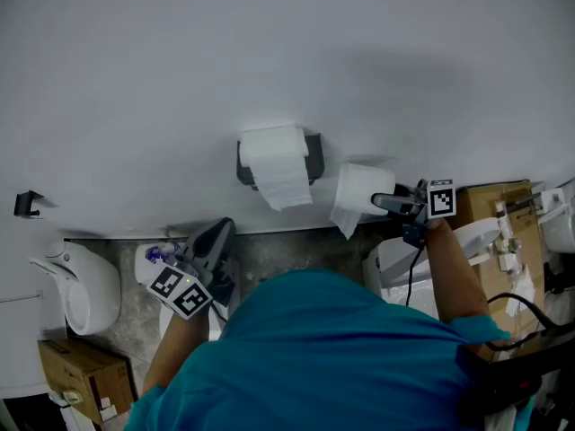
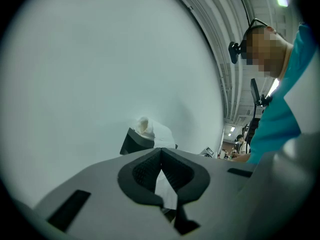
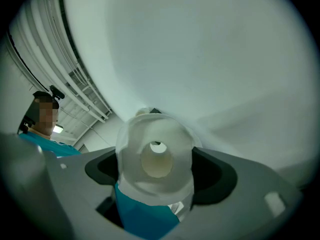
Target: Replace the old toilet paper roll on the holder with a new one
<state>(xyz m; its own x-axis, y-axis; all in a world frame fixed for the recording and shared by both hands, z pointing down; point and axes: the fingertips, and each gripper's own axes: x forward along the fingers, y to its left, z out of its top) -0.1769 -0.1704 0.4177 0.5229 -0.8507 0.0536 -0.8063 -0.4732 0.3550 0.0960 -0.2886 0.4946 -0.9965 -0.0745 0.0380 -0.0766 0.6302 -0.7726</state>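
toilet paper roll [image 3: 156, 159] sits clamped btwn the jaws of the right gripper [image 1: 379, 201], one jaw on each side, its cardboard core end facing back toward the gripper w/ a loose sheet hanging under it. just off that gripper's left side, close but apart, a second roll [image 1: 274, 155] w/ a hanging tail sits on the dark holder [image 1: 314, 155] fixed to the white wall [image 1: 269, 52]. left gripper [image 2: 161, 171] has its jaws pressed together w/ nothing in them & points toward the holder, which lies ahead of its tips & a bit up, not touching.
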